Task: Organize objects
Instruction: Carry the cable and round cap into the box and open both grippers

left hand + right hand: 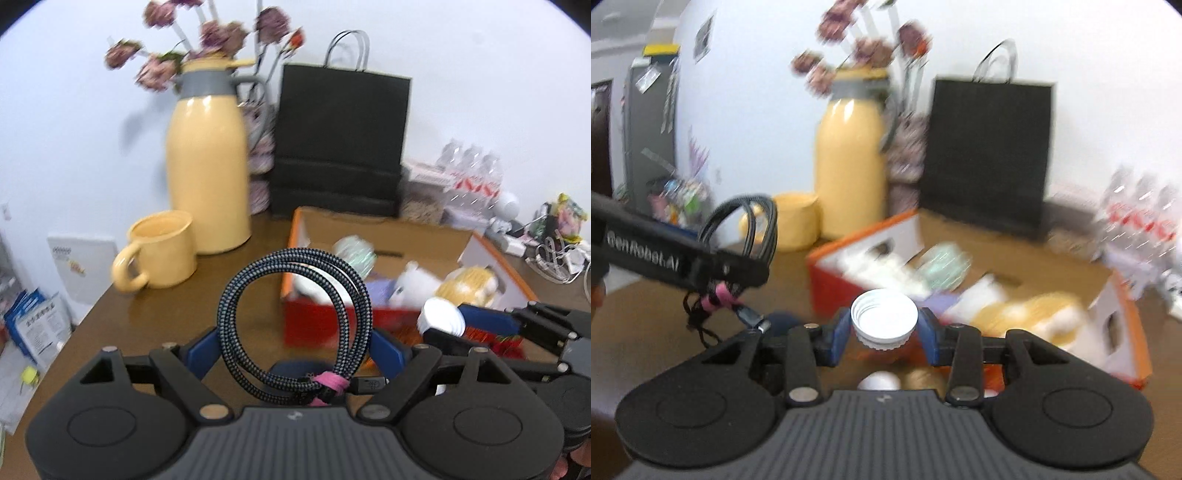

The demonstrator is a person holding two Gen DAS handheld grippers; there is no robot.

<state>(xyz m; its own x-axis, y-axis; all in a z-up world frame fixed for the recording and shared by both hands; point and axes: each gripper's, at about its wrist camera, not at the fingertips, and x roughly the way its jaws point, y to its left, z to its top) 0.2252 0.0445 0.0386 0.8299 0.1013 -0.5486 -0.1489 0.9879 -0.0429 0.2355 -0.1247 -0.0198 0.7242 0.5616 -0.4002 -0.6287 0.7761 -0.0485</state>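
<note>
Your left gripper (295, 347) stands wide, its blue fingers pressing on either side of a coiled braided cable (295, 321) tied with a pink band, lifted clear of the brown table (147, 317). Your right gripper (884, 328) is closed about halfway on a white ribbed bottle cap (884, 319), held upside down between its blue pads. Both hover in front of an open orange-edged cardboard box (1027, 273) holding assorted small items, with a yellow jug (207, 166) and yellow mug (159, 251) behind left.

Home tabletop (thermos jug (207, 162), flowers (207, 33))
</note>
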